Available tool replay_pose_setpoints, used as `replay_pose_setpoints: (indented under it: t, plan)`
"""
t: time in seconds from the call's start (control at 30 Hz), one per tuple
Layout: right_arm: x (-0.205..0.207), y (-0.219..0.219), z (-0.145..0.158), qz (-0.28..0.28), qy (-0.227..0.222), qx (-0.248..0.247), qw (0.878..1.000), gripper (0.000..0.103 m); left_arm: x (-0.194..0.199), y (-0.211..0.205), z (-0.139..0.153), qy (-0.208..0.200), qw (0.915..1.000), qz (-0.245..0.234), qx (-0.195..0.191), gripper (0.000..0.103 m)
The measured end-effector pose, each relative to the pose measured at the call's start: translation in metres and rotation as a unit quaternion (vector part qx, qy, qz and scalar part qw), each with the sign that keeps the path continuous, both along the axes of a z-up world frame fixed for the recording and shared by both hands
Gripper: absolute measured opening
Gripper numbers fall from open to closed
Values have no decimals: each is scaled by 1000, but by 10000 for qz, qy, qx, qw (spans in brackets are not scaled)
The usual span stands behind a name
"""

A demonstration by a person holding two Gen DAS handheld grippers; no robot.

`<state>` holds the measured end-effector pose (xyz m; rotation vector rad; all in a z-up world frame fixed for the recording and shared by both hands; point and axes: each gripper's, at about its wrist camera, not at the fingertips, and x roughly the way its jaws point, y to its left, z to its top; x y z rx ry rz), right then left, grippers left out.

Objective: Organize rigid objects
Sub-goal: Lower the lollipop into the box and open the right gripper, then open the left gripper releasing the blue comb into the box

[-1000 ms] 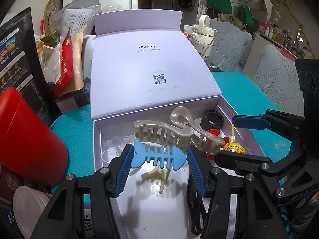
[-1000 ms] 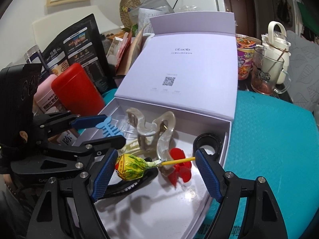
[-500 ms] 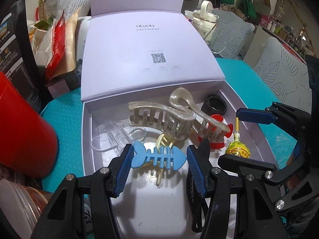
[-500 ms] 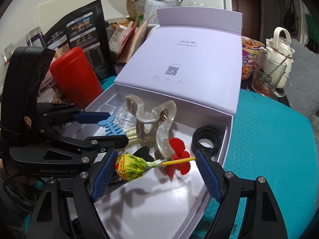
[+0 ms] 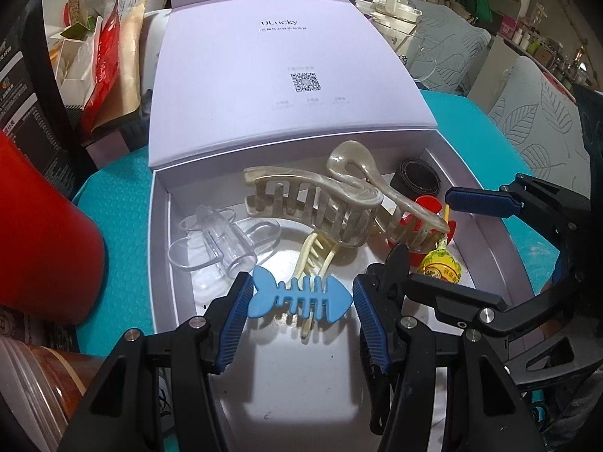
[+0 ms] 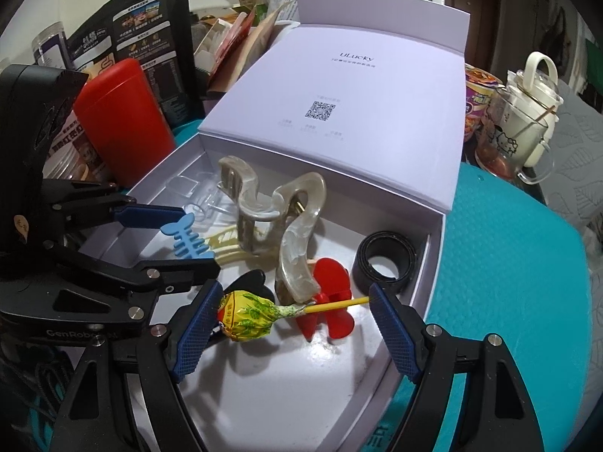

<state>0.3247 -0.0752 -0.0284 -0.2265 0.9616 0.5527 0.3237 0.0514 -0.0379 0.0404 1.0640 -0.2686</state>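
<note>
Both hands have tipped further down over the open box (image 5: pixel 162 233), the left gripper (image 5: pixel 301 295) clamping the blue fishbone (image 5: pixel 301 295) crosswise, the right gripper (image 6: pixel 294 307) apparently pinching the lollipop (image 6: pixel 248 318) end to end above the floor.

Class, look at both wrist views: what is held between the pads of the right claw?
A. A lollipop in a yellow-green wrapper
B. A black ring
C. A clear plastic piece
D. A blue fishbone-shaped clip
A. The right claw spans the lollipop end to end, wrapped head at one pad and stick tip at the other, above the open box; the blue fishbone clip sits in the left claw.
</note>
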Motion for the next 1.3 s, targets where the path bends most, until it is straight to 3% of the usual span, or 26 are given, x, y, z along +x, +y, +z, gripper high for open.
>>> replay_pose_setpoints:
  t: [0.53,0.93,1.3]
  plan:
    - [1,-1,3,-25,-85,-36,10000,80,-8,-3,12,-250,9994,158,191,55]
    - [-3,-8,9,-96,-136,-46,9999,83,-2,-5,11,-39,9993,331,178,72]
    - [-13,-12,20,-133,-303,-50,9994,83,-11,-8,24,-239,9986,407,254,73]
